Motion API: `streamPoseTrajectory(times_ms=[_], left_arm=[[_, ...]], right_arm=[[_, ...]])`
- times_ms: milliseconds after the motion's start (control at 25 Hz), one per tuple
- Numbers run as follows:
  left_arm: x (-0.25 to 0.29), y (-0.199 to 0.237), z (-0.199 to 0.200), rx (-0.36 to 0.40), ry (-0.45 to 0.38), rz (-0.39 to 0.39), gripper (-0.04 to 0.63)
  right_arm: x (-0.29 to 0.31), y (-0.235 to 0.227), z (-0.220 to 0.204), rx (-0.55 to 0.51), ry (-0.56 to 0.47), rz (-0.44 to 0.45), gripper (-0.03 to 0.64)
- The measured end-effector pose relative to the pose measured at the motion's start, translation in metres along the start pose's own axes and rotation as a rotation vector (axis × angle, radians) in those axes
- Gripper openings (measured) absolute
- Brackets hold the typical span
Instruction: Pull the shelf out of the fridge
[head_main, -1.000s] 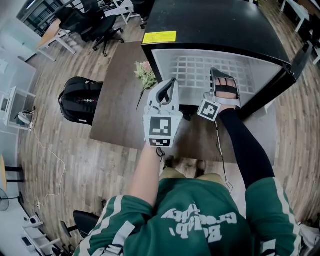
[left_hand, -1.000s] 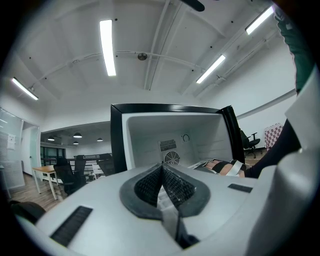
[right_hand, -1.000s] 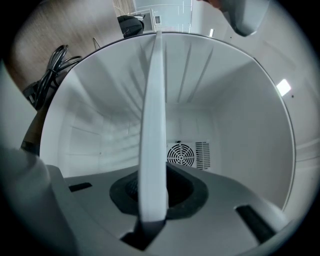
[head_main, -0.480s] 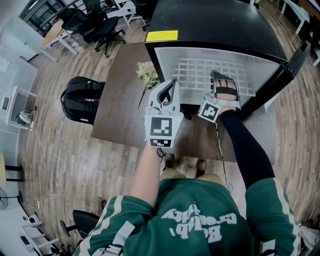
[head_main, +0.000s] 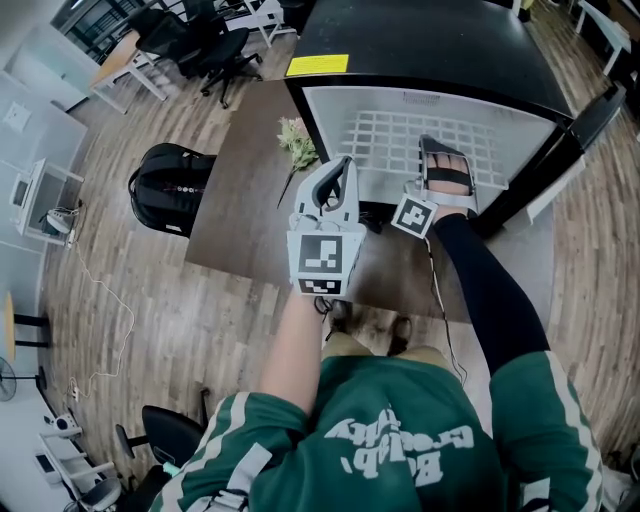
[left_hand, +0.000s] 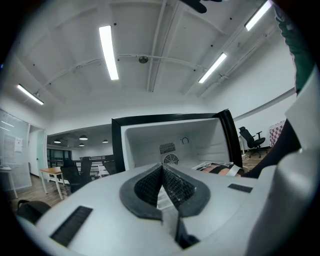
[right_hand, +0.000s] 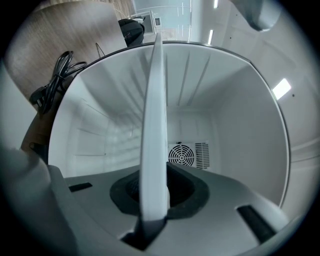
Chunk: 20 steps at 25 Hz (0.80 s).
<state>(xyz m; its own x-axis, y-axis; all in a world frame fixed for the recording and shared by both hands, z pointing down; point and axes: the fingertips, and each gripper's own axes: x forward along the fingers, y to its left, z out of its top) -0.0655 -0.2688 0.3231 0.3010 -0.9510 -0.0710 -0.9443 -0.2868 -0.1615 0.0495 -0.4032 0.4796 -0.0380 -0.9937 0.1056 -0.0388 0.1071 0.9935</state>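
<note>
Very little has changed in the last second, and that is the point: the pull has barely begun.

At far left a black domed backpack (head_main: 170, 188) sits on the wood floor beside the dark brown rectangular table (head_main: 240, 210). A small sprig of pale flowers (head_main: 300, 143) lies on the table by the fridge's corner.

My left gripper (head_main: 343, 170) hangs level in front of the opening with its jaws pressed together on nothing. It takes no part in the work.

Past it is the black compact fridge (head_main: 430, 40), door open. The white wire-grid shelf (head_main: 400, 135) lies flat in its white cavity, with its front edge at the mouth. My right gripper (head_main: 440, 152) is clamped on that front edge. Its own view shows the shelf edge-on, running straight between the pads. At far right the black fridge door (head_main: 590, 120) stands swung wide.

Compared with a second ago, the backpack, table and yellow label sit slightly differently in the head view, which I read as my head shifting. The left gripper has drifted a little sideways. The right gripper's grip looks the same, and the grid shows about as much as before. I judge the shelf has not slid noticeably and the real draw outward is still ahead.
</note>
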Motion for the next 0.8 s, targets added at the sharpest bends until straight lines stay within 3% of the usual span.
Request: streamPoseTrajectory(times_ms=[400, 800], left_arm=[[-0.006, -0.016, -0.006, 0.014, 0.016, 0.02, 0.015], [-0.011, -0.009, -0.004, 0.012, 0.01, -0.046, 0.015]], right_arm=[[0.0, 0.0, 0.003, 0.012, -0.048, 0.003, 0.051], [-0.009, -0.002, 0.003, -0.003, -0.039, -0.01, 0.051]])
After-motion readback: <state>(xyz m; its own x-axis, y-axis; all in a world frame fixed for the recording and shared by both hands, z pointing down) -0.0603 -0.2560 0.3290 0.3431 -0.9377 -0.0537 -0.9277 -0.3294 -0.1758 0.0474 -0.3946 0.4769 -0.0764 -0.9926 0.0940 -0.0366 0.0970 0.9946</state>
